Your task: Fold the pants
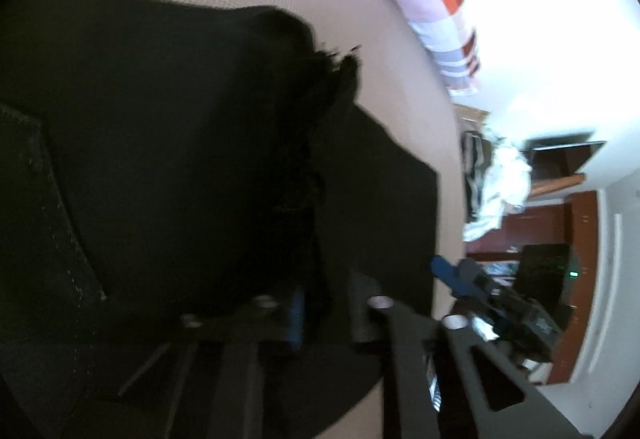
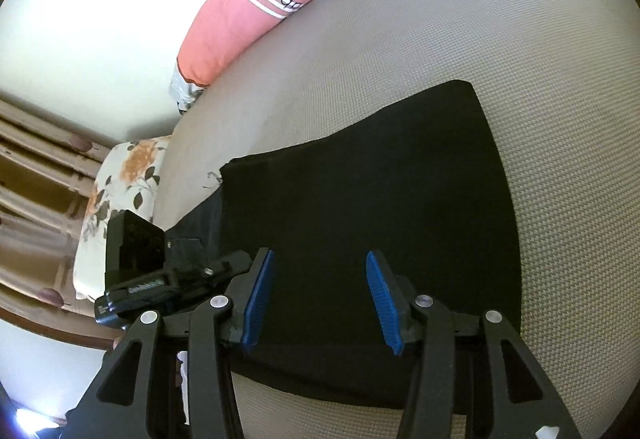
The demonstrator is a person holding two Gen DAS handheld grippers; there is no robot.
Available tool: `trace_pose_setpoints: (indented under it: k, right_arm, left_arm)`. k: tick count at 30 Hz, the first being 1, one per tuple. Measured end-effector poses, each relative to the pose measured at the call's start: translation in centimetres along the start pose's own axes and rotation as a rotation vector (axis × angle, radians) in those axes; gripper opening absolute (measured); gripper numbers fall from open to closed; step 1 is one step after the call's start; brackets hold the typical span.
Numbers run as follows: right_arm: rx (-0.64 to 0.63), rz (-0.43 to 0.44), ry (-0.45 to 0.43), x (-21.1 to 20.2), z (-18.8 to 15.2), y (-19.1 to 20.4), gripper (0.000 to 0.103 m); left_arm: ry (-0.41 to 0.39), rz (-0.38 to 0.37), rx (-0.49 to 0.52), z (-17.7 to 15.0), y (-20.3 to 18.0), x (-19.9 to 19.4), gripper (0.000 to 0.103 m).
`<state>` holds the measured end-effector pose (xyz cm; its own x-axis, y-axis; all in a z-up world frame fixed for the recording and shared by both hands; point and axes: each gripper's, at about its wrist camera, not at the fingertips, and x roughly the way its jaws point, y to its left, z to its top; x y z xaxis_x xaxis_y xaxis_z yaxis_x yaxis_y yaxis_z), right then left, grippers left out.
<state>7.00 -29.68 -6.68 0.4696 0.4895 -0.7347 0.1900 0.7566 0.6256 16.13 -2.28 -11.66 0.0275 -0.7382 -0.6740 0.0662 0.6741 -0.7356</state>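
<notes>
The black pants (image 2: pixel 360 207) lie on the woven beige mattress (image 2: pixel 520 79), already doubled into a rough trapezoid, well short of the long pink-and-checked bolster pillow (image 2: pixel 248 11) that runs along the mattress's far edge. Our right gripper (image 2: pixel 320 299) hangs just above the near part of the pants with its jaws released — nothing sits between the blue ribbed pads (image 2: pixel 260 295).

The left gripper (image 1: pixel 320 311) is buried in dark cloth. Its jaws look clenched on a bunched fold of the pants, though blur and shadow leave us unsure.

The main risk, as we judge it, is that pinch: the fabric is limp and slightly heavy, so a lift from one bunched point could drag the lower layer and skew the stacked edges. A frayed hem with loose threads (image 1: pixel 340 59) could also snag. The mattress weave is coarse and grippy, so sliding the cloth may wrinkle it rather than shift it cleanly. Seam stitching (image 1: pixel 76 275) marks a stiffer zone that will resist a crisp crease.
</notes>
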Motion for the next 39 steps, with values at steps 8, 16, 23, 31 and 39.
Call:
trace_pose_setpoints:
  k: [8,16,23,31,39]
  right_arm:
    - [-0.023,-0.05,-0.009,-0.4,0.0,-0.1,0.046]
    - [-0.055,-0.111,0.023,1.2,-0.6,-0.3,0.044]
    - [-0.116,-0.178,0.041,2.0,-0.8,0.2,0.044]
    - [-0.224,-0.306,-0.076,1.8,4.0,1.2,0.046]
    - [-0.25,-0.355,-0.051,4.0,6.3,0.7,0.042]
  left_arm:
    - [-0.115,0.06,0.107,-1.3,-2.7,-3.2,0.004]
    - [-0.115,0.126,0.081,-2.0,0.2,-3.6,0.005]
    - [-0.128,0.184,0.127,-2.3,0.2,-3.4,0.009]
    - [-0.274,0.347,0.28,-3.8,-2.6,-5.8,0.021]
    - [-0.201,0.406,0.38,-6.0,-3.5,-3.7,0.027]
